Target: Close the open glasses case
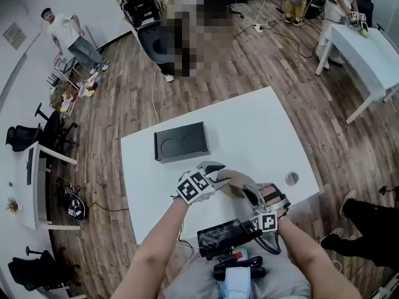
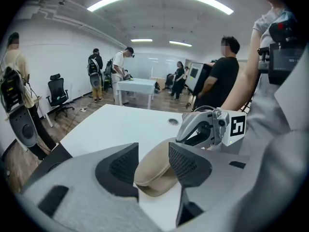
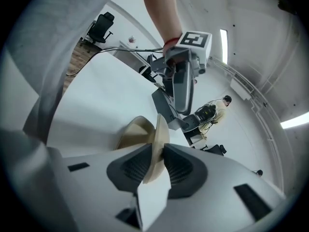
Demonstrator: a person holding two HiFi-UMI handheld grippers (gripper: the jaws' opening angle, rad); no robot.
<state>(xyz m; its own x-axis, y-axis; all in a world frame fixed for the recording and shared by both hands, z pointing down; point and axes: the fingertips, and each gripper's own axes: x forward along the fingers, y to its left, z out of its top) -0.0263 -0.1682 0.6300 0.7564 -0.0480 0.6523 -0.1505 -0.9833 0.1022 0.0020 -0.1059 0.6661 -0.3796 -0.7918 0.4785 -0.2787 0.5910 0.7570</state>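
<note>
Beige oval hard-shell glasses case [image 1: 233,180]: open, near front edge of white bench [image 1: 249,129]. Prob. light, stiff, smooth, so may slip; hold by rim. R gripper [image 3: 155,166] pinching thin shell edge. L gripper [image 2: 154,164] jaws apart, straddling case, not pressing.

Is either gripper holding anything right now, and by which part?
The right gripper is shut on the glasses case, pinching the thin edge of one half. The left gripper is open with the case between its jaws, not gripping it.
</note>
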